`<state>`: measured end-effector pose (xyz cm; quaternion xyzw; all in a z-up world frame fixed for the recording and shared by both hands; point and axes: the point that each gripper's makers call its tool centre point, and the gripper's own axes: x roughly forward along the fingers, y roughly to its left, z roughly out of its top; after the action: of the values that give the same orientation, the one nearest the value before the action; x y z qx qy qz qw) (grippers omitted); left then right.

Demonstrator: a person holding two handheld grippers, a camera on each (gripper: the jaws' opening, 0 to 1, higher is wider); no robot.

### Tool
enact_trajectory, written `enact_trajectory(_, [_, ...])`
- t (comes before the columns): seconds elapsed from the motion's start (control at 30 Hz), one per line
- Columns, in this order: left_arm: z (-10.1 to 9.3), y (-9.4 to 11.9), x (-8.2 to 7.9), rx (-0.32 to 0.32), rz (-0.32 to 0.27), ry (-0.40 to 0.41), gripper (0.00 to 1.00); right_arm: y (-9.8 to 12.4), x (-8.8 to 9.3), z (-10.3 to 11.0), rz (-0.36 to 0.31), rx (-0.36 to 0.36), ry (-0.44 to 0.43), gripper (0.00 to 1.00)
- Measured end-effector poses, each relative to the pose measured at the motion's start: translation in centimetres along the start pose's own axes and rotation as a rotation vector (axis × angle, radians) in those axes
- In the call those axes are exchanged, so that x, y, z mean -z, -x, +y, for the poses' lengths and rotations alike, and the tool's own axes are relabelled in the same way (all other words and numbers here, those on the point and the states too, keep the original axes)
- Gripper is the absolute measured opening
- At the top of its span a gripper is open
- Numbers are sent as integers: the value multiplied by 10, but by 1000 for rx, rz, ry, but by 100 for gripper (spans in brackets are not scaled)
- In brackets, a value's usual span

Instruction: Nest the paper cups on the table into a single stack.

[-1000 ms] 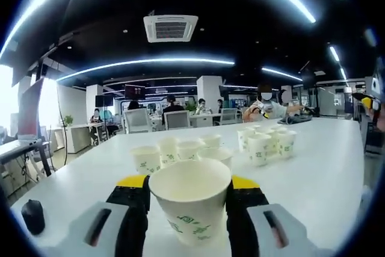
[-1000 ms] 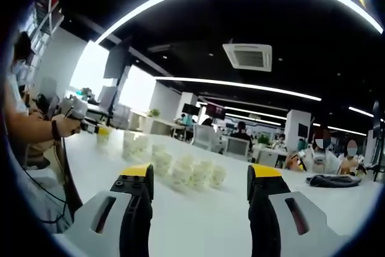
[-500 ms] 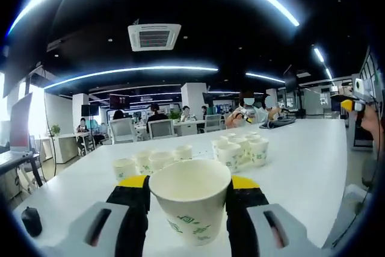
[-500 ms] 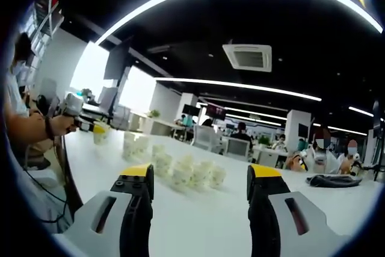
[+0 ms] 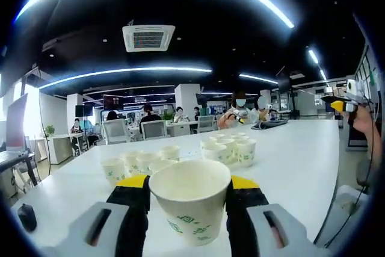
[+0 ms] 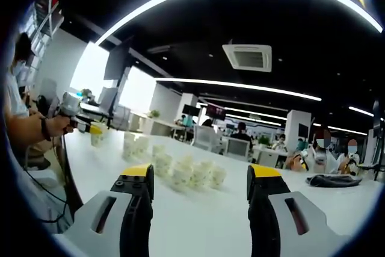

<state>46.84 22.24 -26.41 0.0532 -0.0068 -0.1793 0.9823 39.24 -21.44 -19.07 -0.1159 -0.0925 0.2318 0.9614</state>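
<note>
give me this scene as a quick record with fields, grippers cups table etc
left gripper: shut on cup, upright, lifted above the table
right gripper: open, holds nothing
loose cups: two clusters standing on the table ahead of the left gripper
stack: not yet built
mouse: dark, near table edge in the left gripper view
background: open office, seated people, ceiling lights

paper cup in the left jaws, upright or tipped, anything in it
Upright and empty: the paper cup sits mouth-up between the left gripper jaws, its pale inside bare.
</note>
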Motion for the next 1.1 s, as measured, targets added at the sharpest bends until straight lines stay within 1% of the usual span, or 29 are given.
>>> enact_trajectory(0.3, [-23,-7,-4,44,-15,4,53,-1,0,2,1,-8,3,65])
enact_trajectory(0.43, [-31,-12,1,57,-12,11,53,0,0,0,-1,-4,2,65])
enact_trajectory(0.83, [-61,-22,9,98,-7,32,53,2,1,-6,-3,8,2,65])
enact_trajectory(1.0, [-74,-27,7,106,-10,13,53,4,1,-7,-7,11,1,65])
enact_trajectory(1.07, [-76,-28,7,98,-5,-11,53,5,0,-8,-12,11,0,65])
enact_trajectory(1.1, [-77,-27,6,95,-9,-10,53,6,0,-8,-16,13,-3,65])
